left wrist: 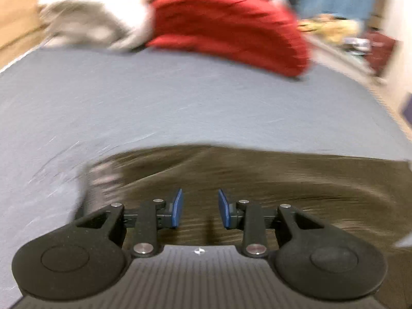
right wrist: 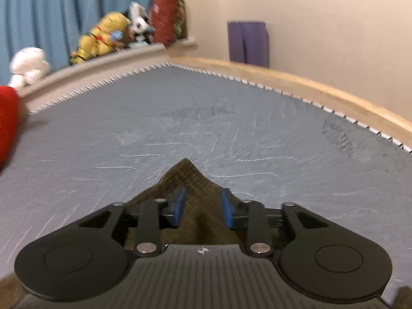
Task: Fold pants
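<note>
The olive-brown checked pants [left wrist: 257, 180] lie on the grey-blue bed sheet [left wrist: 180, 103], blurred in the left wrist view. My left gripper [left wrist: 200, 207] hovers over them, its blue pads [left wrist: 177, 208] apart with nothing pinched between them. In the right wrist view a pointed corner of the pants [right wrist: 186, 177] runs forward over the sheet [right wrist: 180, 128]. My right gripper [right wrist: 203, 207] stands open astride that corner. The cloth lies between its pads [right wrist: 228, 208], which do not squeeze it.
A red cushion [left wrist: 226, 23] and a white-grey blanket [left wrist: 90, 7] lie at the far end of the bed. Soft toys [right wrist: 103, 36] sit on a ledge under a blue curtain [right wrist: 51, 13]. A wooden bed rail [right wrist: 309, 87] and a purple mat [right wrist: 247, 43] stand by the wall.
</note>
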A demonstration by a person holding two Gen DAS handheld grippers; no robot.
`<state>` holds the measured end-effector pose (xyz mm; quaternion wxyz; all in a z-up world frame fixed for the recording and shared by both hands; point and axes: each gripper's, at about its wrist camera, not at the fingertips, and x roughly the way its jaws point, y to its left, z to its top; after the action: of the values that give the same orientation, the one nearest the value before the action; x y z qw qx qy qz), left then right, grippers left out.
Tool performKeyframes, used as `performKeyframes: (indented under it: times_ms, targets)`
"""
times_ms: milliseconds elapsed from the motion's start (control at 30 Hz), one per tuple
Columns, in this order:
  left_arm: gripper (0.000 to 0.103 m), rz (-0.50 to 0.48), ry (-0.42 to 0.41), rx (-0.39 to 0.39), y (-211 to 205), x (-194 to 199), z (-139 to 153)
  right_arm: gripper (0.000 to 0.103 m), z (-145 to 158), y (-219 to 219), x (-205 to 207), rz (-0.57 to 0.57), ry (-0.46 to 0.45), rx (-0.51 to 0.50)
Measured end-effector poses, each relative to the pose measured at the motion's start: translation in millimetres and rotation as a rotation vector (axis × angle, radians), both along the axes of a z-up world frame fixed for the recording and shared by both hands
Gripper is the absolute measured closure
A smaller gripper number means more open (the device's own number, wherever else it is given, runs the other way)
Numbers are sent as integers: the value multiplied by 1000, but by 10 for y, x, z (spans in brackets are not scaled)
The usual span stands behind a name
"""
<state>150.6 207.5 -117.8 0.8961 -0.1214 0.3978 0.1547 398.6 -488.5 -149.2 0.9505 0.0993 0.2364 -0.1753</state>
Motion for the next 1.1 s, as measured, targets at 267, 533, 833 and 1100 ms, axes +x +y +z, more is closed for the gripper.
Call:
performKeyframes:
  times_ms: [267,533,833,1100]
  targets:
    - [96,128,46,-2,307,-157,7,51,-10,-661,-702,-65,80,123]
    - [92,-204,-36,-73,-443,-179,214,100,-380,-718,-572,-75,167,179]
    - [91,-566,204,3,-1362,-217,-290,96,-270,-535,-479,-181,199,77]
    - [85,-508,99,-92,-1071,-490,161,61,621,-59,-1443,38,-18,41]
